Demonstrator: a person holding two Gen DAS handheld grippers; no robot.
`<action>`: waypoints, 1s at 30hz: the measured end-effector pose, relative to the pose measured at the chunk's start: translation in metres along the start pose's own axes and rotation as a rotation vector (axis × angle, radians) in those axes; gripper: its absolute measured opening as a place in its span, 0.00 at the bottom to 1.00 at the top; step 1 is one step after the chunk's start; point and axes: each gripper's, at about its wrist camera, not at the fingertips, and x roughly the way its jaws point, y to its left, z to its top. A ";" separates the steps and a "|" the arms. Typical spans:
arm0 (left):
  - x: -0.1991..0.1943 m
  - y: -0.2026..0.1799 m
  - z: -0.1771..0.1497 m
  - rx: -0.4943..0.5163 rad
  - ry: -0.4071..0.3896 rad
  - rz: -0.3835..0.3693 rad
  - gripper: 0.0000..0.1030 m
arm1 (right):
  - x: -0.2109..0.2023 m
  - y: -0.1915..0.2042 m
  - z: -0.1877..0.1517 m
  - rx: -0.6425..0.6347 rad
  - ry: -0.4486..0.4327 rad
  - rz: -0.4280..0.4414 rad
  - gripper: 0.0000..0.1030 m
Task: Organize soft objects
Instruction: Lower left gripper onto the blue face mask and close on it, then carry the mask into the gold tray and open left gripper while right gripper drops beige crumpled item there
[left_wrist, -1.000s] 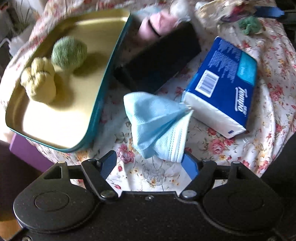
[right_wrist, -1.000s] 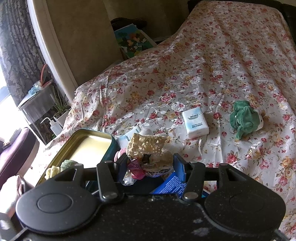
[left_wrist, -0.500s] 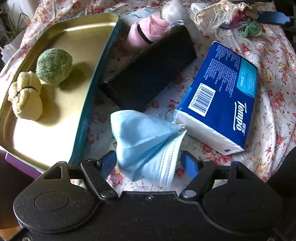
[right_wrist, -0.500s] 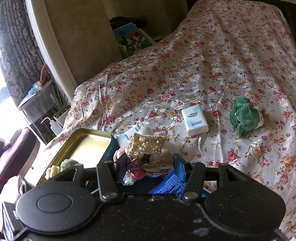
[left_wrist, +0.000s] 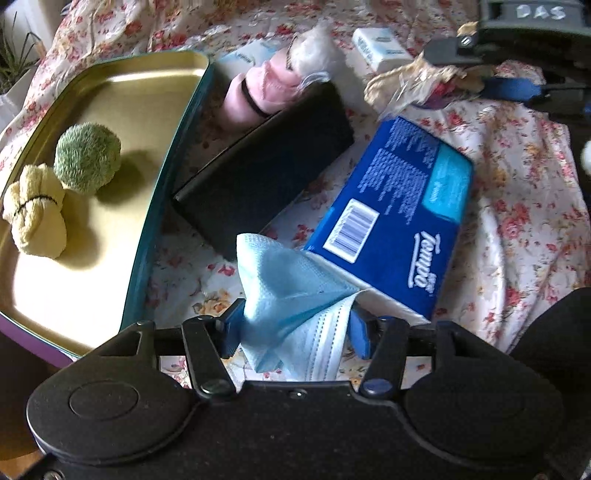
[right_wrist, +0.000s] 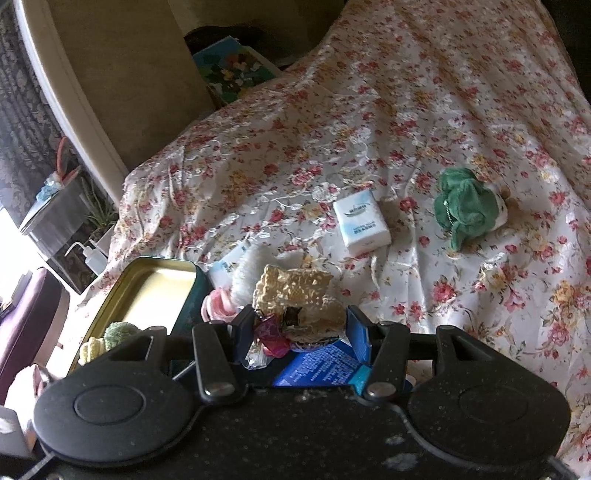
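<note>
A floral cloth (right_wrist: 424, 110) covers the whole bed-like surface, sloping up to a beige wall (right_wrist: 122, 74). At its near left corner sits a teal tin tray (left_wrist: 166, 177), a black box (left_wrist: 266, 166) beside it. The left gripper (left_wrist: 291, 325), jaws just closing, pinches a blue face mask (left_wrist: 288, 295) against the blue tissue pack (left_wrist: 399, 206). The right gripper (right_wrist: 299, 328) clamps a mesh pouch (right_wrist: 295, 291).

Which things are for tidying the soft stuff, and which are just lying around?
For the job: blue face mask, green pom-pom, yellow cloth bundle, gold tin tray, green plush toy.
Lying about: Tempo tissue pack, black box, squeeze bottle.
</note>
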 end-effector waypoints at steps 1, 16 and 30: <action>-0.003 0.000 0.000 0.001 -0.006 -0.005 0.52 | 0.001 -0.001 0.000 0.005 0.002 -0.002 0.50; -0.047 0.017 0.011 -0.046 -0.133 -0.050 0.50 | 0.005 -0.003 -0.001 0.014 -0.020 -0.053 0.50; -0.084 0.063 0.036 -0.174 -0.245 0.020 0.50 | 0.010 0.009 -0.007 -0.050 -0.051 -0.114 0.50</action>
